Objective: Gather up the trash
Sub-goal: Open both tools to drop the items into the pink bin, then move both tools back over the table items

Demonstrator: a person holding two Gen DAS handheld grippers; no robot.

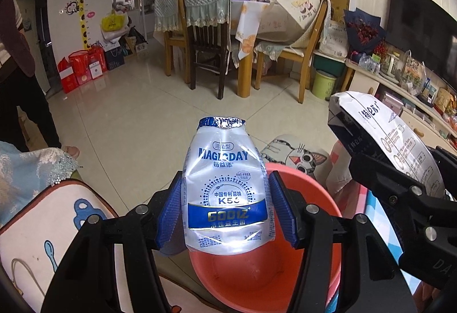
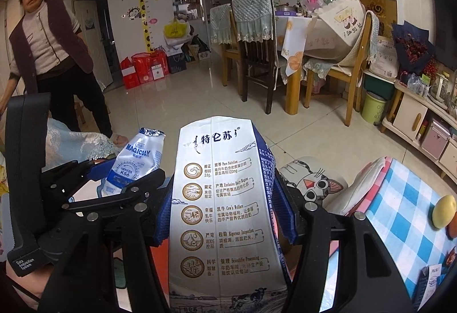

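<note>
Two pieces of trash sit clamped in our grippers, the left gripper [image 1: 225, 213] squeezing a yogurt bottle [image 1: 225, 187] above the pink bin [image 1: 311, 184] at lower centre, the right gripper [image 2: 225, 213] gripping a milk carton [image 2: 222, 198] that we risk dropping beside the rim if released off-centre.

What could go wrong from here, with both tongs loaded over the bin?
1. The left tongs pinch a crumpled drink bottle above the pink bin; its top points past the far rim, so it may tumble onto the floor when let go.
2. The right tongs hold a milk carton close beside the left ones; the two could knock together.
</note>
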